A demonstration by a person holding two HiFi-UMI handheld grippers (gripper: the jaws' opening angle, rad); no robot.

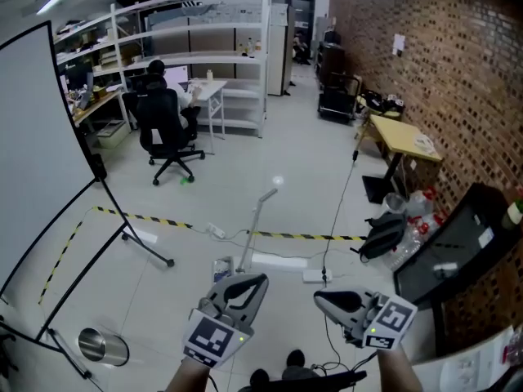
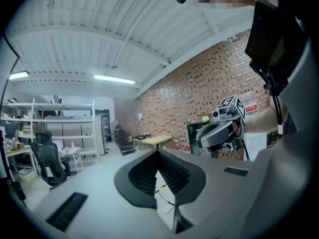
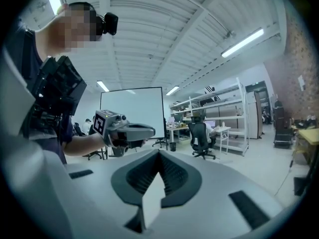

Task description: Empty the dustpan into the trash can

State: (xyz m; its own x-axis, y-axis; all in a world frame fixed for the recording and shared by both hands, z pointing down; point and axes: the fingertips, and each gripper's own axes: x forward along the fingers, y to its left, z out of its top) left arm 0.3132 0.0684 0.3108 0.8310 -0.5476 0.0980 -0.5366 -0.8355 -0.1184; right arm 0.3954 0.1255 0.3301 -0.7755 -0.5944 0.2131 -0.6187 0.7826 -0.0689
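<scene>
Metal can [image 1: 102, 346] left of hand-held gripper [image 1: 249, 286]

The left gripper [image 1: 248, 287] and the right gripper [image 1: 330, 302] are held side by side and apart in front of the body, on forearms [image 1: 193, 375] entering from the lower edge, each pointing nearly level, jaws closed together and empty.

Open lab workspace, brick wall [image 1: 458, 80], metal shelving [image 1: 204, 55], office chair [image 1: 167, 133], whiteboard [image 1: 33, 162], floor tape [image 1: 302, 236]
</scene>
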